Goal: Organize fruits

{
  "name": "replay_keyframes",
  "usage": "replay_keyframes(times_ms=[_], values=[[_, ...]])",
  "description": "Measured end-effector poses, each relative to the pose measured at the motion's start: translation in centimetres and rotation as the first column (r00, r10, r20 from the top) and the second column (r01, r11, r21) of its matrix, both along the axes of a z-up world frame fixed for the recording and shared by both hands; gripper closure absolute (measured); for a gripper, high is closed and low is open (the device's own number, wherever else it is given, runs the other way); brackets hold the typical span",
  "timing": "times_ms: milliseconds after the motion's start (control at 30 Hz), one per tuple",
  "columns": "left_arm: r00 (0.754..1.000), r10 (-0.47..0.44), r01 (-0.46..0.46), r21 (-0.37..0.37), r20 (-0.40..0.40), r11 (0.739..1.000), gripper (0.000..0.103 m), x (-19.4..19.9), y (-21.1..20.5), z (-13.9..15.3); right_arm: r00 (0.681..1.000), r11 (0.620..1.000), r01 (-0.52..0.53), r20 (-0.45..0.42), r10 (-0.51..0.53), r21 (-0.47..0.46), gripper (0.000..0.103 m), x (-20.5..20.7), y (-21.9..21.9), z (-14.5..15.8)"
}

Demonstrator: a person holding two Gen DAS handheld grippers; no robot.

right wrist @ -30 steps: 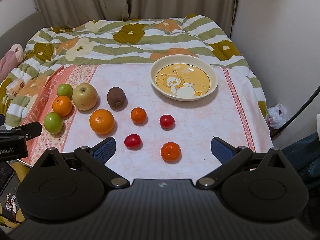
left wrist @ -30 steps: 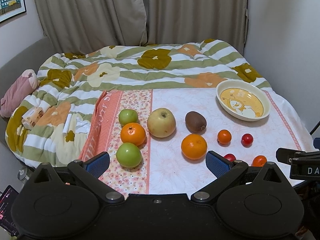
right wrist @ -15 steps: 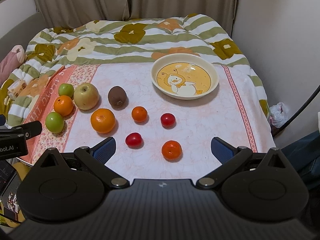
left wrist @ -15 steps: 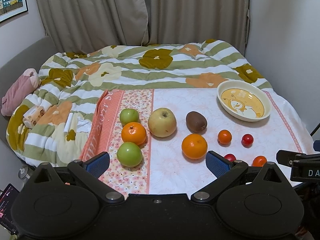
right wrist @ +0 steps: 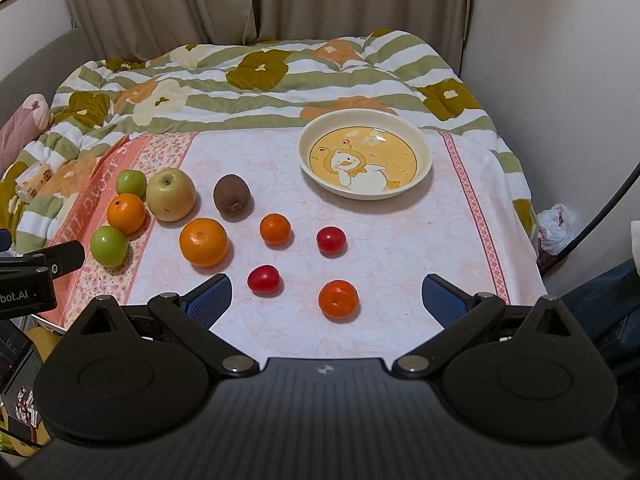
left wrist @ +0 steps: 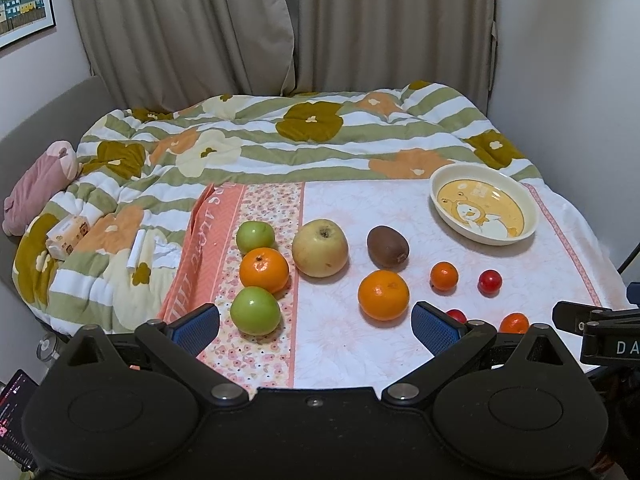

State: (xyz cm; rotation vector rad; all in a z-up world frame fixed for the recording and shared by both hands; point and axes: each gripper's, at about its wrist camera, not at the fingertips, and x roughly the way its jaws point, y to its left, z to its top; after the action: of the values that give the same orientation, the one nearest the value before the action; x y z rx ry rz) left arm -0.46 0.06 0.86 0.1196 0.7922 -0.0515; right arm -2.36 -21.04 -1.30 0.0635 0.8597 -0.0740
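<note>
Fruit lies on a pink cloth (right wrist: 400, 264) on the bed. On the left are two green apples (left wrist: 255, 310) (left wrist: 255, 237), an orange (left wrist: 264, 270) and a yellow apple (left wrist: 320, 253). In the middle lie a kiwi (right wrist: 232, 199) and a large orange (right wrist: 203, 241). Two small oranges (right wrist: 275, 228) (right wrist: 338, 299) and two red tomatoes (right wrist: 331, 239) (right wrist: 263, 279) lie nearer the right. A cream duck-print bowl (right wrist: 424, 152) stands empty at the back right. My left gripper (left wrist: 316, 330) and right gripper (right wrist: 326, 300) are open, empty, at the near edge.
A flowered striped quilt (left wrist: 312, 140) covers the bed behind the cloth. A pink pillow (left wrist: 36, 184) and a small box (left wrist: 66, 236) lie at the left. Curtains (left wrist: 280, 28) and walls close the back and right. A white bag (right wrist: 556, 226) lies beside the bed.
Both grippers have risen and eased slightly towards the fruit, so the scene sits a little lower in both views. No fruit has moved.
</note>
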Motion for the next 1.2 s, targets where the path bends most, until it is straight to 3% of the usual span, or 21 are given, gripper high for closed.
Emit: replay_keyframes(times_ms=[800,900,1000,1200], values=[[1.000,0.014,-0.015,0.024,0.025,1.000,0.000,-0.3,-0.7,0.7,1.000,1.000,-0.022,0.002,0.022,-0.013,0.000,0.2,-1.6,0.8],[0.999,0.024,-0.025,0.021,0.029,0.999,0.000,-0.1,-0.5,0.9,0.998,0.998,-0.051,0.026,0.053,-0.048,0.000,0.3,-1.6,0.8],[0.999,0.045,-0.046,0.020,0.028,0.999,0.000,0.0,-0.2,0.5,0.987,0.991,-0.109,0.113,0.118,-0.081,0.000,-0.2,-1.6,0.7],[0.997,0.069,-0.070,0.033,0.043,0.997,0.000,0.5,1.2,-1.5,0.970,0.977,-0.201,0.122,0.208,-0.068,0.000,1.7,-1.1,-0.5]])
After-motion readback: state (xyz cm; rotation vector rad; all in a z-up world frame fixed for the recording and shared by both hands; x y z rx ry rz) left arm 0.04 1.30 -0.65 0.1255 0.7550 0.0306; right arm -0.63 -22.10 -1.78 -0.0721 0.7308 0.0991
